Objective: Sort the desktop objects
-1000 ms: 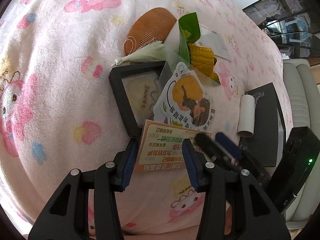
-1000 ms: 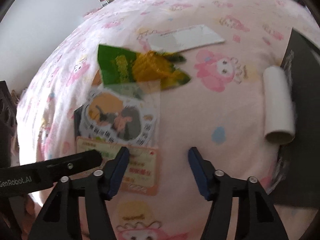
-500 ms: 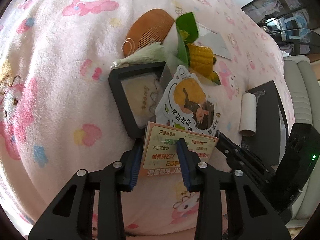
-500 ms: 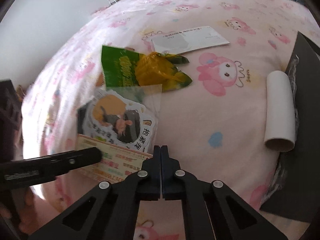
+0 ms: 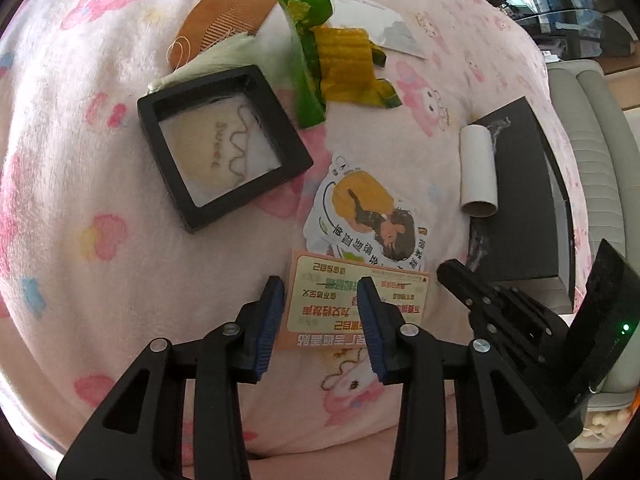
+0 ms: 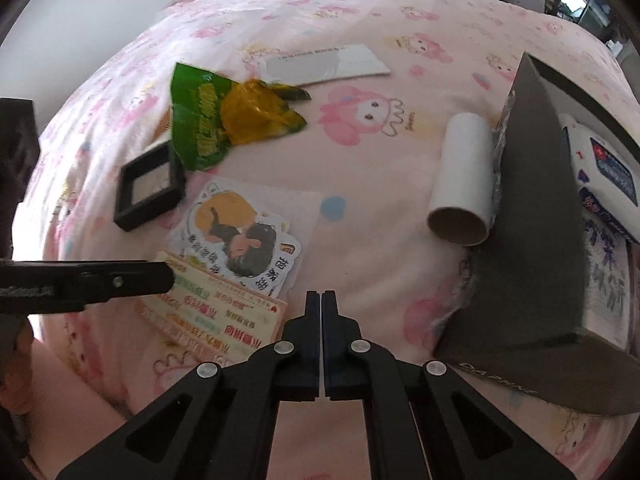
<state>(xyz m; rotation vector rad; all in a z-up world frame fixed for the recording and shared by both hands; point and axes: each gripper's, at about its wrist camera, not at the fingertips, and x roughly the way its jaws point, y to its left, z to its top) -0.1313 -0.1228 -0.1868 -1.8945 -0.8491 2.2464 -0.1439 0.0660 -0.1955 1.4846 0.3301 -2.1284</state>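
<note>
An orange-and-yellow printed card lies near the front edge of the pink blanket. A cartoon sticker in a clear sleeve overlaps its far side. My left gripper is open, its blue pads astride the card's left part, the right pad over the card. My right gripper is shut, its tip against the card's right corner; nothing shows between its pads. A black square frame lies left of the sticker, apart from it.
A green-and-yellow corn packet, a wooden comb with a tassel and a white envelope lie farther back. A cardboard tube rests against an open black box holding a wipes pack. A sofa stands to the right.
My right gripper went from open to shut at the card's edge. The left jaws narrowed. The card and sticker have slid right, off the black frame.
</note>
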